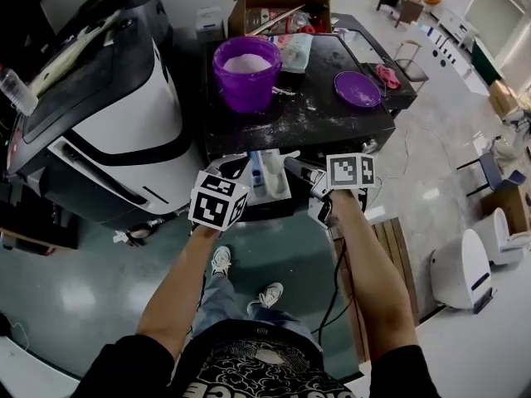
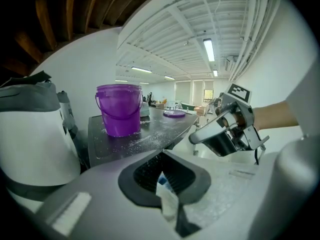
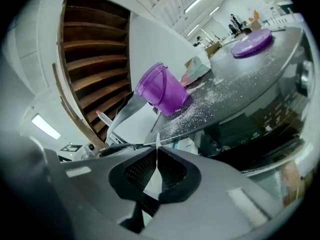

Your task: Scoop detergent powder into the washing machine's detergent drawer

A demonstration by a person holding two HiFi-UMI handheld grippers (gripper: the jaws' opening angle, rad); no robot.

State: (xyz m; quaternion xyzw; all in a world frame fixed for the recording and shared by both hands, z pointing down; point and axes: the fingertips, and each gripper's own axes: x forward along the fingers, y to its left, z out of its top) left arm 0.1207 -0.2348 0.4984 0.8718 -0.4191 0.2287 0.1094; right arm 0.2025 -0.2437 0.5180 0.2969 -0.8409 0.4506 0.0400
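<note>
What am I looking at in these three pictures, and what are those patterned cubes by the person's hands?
No robot here: a person holds a hand tool with a claw in each hand; the cubes are part of those tools. One picture comes from a head camera looking down; the other two from cameras riding on the tools. The left claw grips the washer's open drawer; the right claw holds a scoop. On the washer sit a purple bucket of powder and a purple lid.
</note>
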